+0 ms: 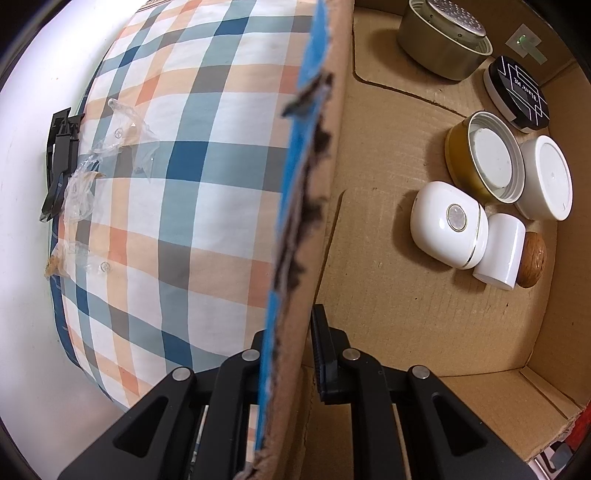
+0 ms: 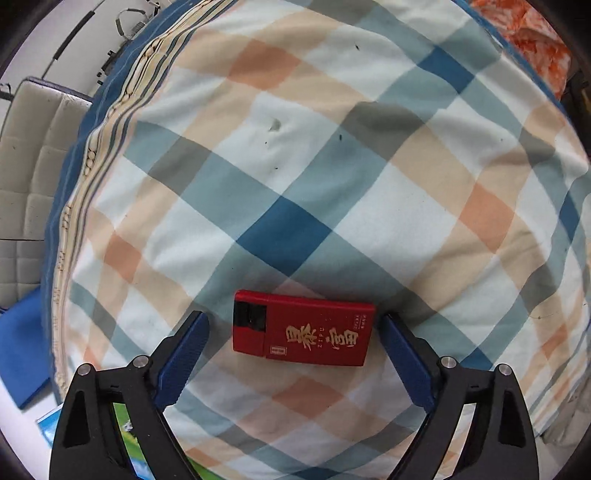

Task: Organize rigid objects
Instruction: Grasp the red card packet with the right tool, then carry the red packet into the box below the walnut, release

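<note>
My left gripper (image 1: 290,332) points down and is shut on the upright wall (image 1: 314,184) of a cardboard box, one finger on each side. Inside the box lie an olive tin (image 1: 439,40), a black-lidded jar (image 1: 517,92), a gold jar (image 1: 484,158), a white jar (image 1: 546,177), a white rounded case (image 1: 447,221) and a white bottle with a wooden cap (image 1: 506,251). A flat red box with gold characters (image 2: 303,328) lies on the checked cloth (image 2: 332,166). My right gripper (image 2: 295,332) stands open over it, its blue pads (image 2: 184,354) on either side; neither clearly presses on it.
A black plastic clip (image 1: 59,162) and scraps of clear tape (image 1: 85,177) sit at the cloth's left edge. Beyond the cloth are a white padded cushion (image 2: 29,184), a blue sheet (image 2: 22,350) and orange patterned fabric (image 2: 524,29).
</note>
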